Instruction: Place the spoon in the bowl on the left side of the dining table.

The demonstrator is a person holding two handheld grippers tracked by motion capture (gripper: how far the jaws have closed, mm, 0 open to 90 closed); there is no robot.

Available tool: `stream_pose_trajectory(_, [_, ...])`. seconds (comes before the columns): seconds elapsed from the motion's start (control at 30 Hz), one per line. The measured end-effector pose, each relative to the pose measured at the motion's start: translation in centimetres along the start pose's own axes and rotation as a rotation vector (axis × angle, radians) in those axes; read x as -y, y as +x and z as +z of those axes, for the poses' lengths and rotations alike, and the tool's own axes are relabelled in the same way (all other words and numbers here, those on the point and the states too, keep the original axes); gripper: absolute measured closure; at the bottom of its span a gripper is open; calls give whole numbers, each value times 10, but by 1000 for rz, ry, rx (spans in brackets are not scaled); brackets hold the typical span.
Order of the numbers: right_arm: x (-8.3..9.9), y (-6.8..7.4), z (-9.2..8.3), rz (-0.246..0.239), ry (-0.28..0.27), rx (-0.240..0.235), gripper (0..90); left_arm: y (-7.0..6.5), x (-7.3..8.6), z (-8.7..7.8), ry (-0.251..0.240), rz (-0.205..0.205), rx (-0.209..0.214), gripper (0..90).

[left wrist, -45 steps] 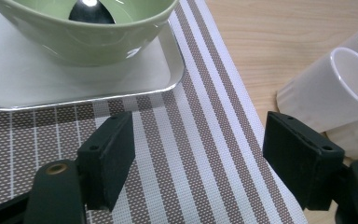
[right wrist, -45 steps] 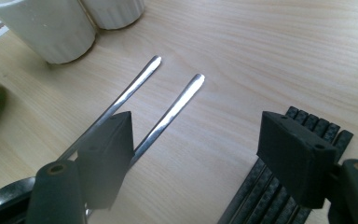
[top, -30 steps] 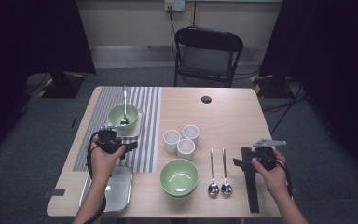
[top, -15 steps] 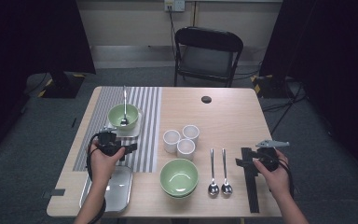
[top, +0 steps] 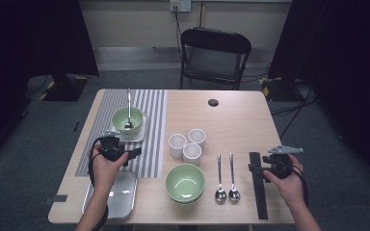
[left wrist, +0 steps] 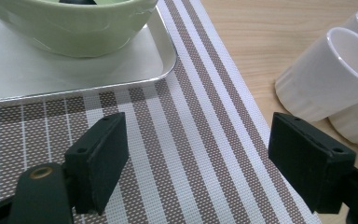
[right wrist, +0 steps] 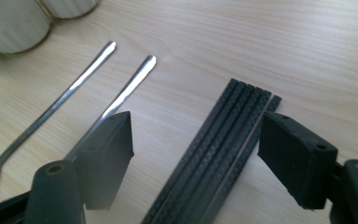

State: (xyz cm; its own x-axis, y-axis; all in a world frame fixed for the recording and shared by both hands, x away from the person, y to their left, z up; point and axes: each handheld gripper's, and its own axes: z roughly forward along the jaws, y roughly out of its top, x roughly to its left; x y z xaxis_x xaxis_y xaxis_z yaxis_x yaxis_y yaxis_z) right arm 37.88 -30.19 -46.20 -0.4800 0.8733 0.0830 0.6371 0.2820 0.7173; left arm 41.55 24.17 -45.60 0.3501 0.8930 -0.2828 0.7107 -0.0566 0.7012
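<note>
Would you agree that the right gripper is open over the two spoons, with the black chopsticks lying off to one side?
Not quite: the right gripper is open over the black chopsticks, and the two spoons lie off to one side, as the right gripper view shows.

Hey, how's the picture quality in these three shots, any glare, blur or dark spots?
High view: the table is evenly lit, its surroundings nearly black. Left gripper view: the striped mat is sharp; the white cups are bright but not washed out. Right gripper view: the spoon handles catch glare; the chopsticks are crisp.
</note>
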Motion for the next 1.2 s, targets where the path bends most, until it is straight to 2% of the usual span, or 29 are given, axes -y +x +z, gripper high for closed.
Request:
stream_pose_trajectory(0.2, [5,-5,-4,28,26,34,287,-1,0,1,10,8,3,202])
stream_pose_trajectory(0.37, [9,-9,-5,59,27,59,317,-2,0,0,-5,1,8,205])
stream_pose_trajectory(0.57, [12,-14,-5,81,36,68,381,-3,1,-1,-2,11,0,206])
stream_pose_trajectory(0.73, [14,-20,-3,110,46,78,468,-4,2,-2,4,16,0,206])
stream_pose_trajectory(0.8, [15,-21,-2,113,58,74,498,-5,2,-1,2,9,1,206])
stream_pose_trajectory(0.9, [15,-22,-1,118,71,95,549,-7,3,0,9,21,1,207])
stream_pose_trajectory(0.97, [15,-22,-1,119,77,92,566,-7,2,0,12,28,0,207])
stream_pose_trajectory(1.03, [15,-22,-1,116,85,95,619,-8,2,0,12,26,1,208])
stream_pose_trajectory(1.2, [16,-22,0,117,103,95,663,-7,3,1,14,27,-4,211])
